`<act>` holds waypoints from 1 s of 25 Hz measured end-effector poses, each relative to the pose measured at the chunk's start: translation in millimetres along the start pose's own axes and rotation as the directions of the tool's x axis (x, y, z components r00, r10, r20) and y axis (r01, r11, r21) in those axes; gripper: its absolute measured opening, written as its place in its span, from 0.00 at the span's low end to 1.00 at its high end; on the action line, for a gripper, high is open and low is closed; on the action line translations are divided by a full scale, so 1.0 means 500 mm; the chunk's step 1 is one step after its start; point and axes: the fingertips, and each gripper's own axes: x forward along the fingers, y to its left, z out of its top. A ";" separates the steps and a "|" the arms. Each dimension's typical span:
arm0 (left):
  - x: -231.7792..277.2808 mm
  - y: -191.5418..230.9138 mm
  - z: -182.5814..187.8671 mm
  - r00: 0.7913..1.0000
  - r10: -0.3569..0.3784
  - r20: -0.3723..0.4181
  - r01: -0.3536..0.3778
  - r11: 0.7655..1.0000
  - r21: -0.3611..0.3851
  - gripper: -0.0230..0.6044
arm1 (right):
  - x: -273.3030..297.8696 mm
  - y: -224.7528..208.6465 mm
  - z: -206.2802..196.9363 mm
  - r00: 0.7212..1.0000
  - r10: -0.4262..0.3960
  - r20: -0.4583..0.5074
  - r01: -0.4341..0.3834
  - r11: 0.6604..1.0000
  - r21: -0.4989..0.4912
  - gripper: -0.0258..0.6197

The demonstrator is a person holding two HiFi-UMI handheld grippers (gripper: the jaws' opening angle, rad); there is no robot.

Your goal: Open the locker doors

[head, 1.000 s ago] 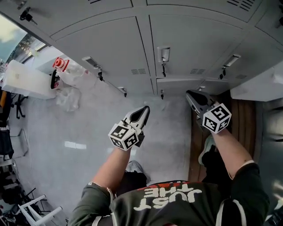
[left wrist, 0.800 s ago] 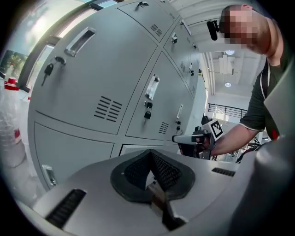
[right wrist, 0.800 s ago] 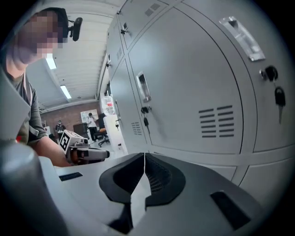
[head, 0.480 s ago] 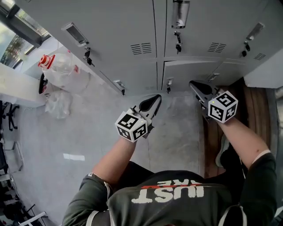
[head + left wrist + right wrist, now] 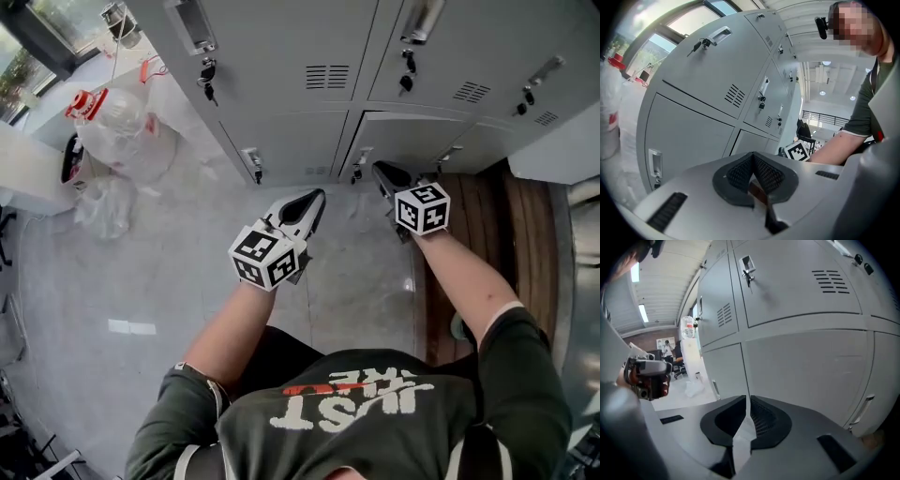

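Both tools are closed and empty. The left tool (image 5: 307, 204) and the right tool (image 5: 384, 174), their ribbed black pads pressed together, each carry a black-and-white marker cube and hover near the bottom row of grey sheet-metal locker doors (image 5: 291, 141). The doors are louvred, with keys hanging from their locks, and the nearest appear shut. The upper doors are cut off by the frame. White upside-down lettering on the person's shirt (image 5: 356, 403) reads "JUST THE".

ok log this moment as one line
left hand-held gripper: shut, empty | right hand-held gripper: shut, empty, by lower locker door | locker doors: closed
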 end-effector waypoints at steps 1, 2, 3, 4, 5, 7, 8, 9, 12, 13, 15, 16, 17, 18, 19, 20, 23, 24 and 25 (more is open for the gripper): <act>-0.002 0.006 -0.001 1.000 0.006 -0.004 -0.006 1.000 0.003 0.03 | 0.012 -0.006 -0.014 1.000 -0.012 -0.015 0.012 1.000 -0.008 0.10; -0.004 0.010 -0.002 1.000 0.011 -0.007 -0.011 1.000 0.005 0.04 | 0.023 -0.012 -0.025 0.999 -0.023 -0.028 0.022 1.000 -0.014 0.10; -0.006 0.013 -0.004 1.000 0.016 -0.011 -0.016 1.000 0.006 0.03 | 0.032 -0.020 -0.034 0.999 -0.033 -0.038 0.033 0.999 -0.016 0.10; -0.010 0.015 -0.007 1.000 0.020 -0.015 -0.020 1.000 0.006 0.04 | 0.041 -0.027 -0.041 0.998 -0.043 -0.046 0.042 0.999 -0.016 0.10; -0.014 0.017 -0.009 1.000 0.023 -0.020 -0.023 1.000 0.007 0.03 | 0.050 -0.033 -0.046 0.997 -0.050 -0.053 0.050 0.999 -0.015 0.10; -0.023 0.022 -0.010 0.999 0.032 -0.026 -0.032 0.999 0.011 0.03 | 0.071 -0.043 -0.051 0.996 -0.059 -0.061 0.058 0.998 -0.020 0.11; -0.029 0.026 -0.009 0.999 0.039 -0.026 -0.038 0.999 0.013 0.04 | 0.082 -0.046 -0.051 0.996 -0.060 -0.065 0.059 0.998 -0.022 0.13; -0.034 0.032 -0.008 0.999 0.046 -0.025 -0.046 0.999 0.012 0.04 | 0.094 -0.049 -0.052 0.996 -0.061 -0.070 0.060 0.998 -0.023 0.17; -0.047 0.048 -0.008 0.997 0.067 -0.026 -0.066 0.998 0.007 0.03 | 0.126 -0.052 -0.063 0.993 -0.061 -0.096 0.059 0.998 -0.026 0.26; -0.050 0.051 -0.011 0.997 0.072 -0.028 -0.071 0.997 0.007 0.04 | 0.136 -0.053 -0.068 0.992 -0.062 -0.106 0.060 0.998 -0.026 0.27; -0.055 0.055 -0.017 0.997 0.076 -0.034 -0.076 0.997 0.006 0.03 | 0.153 -0.054 -0.078 0.990 -0.066 -0.121 0.065 0.998 -0.012 0.31; -0.056 0.055 -0.021 0.996 0.076 -0.037 -0.075 0.997 0.005 0.03 | 0.160 -0.055 -0.082 0.990 -0.066 -0.125 0.066 0.998 -0.002 0.32; -0.057 0.054 -0.024 0.997 0.073 -0.040 -0.073 0.997 0.005 0.04 | 0.166 -0.055 -0.086 0.990 -0.066 -0.129 0.067 0.998 0.007 0.33; -0.058 0.053 -0.027 0.997 0.070 -0.043 -0.070 0.998 0.006 0.03 | 0.171 -0.055 -0.089 0.989 -0.066 -0.132 0.068 0.998 0.012 0.33; -0.059 0.052 -0.029 0.997 0.067 -0.046 -0.066 0.998 0.006 0.03 | 0.175 -0.055 -0.092 0.989 -0.067 -0.134 0.070 0.997 0.015 0.34; -0.060 0.052 -0.031 0.997 0.064 -0.047 -0.063 0.998 0.006 0.03 | 0.179 -0.055 -0.094 0.988 -0.068 -0.136 0.070 0.997 0.016 0.34; -0.063 0.051 -0.035 0.997 0.057 -0.048 -0.057 0.998 -0.005 0.03 | 0.188 -0.053 -0.094 0.989 -0.062 -0.135 0.065 0.998 0.018 0.35; -0.063 0.050 -0.037 0.997 0.054 -0.049 -0.055 0.998 -0.008 0.04 | 0.191 -0.053 -0.092 0.990 -0.058 -0.132 0.061 0.998 0.017 0.35; -0.062 0.048 -0.039 0.997 0.051 -0.051 -0.052 0.999 -0.010 0.03 | 0.193 -0.053 -0.090 0.990 -0.056 -0.128 0.059 0.998 0.016 0.35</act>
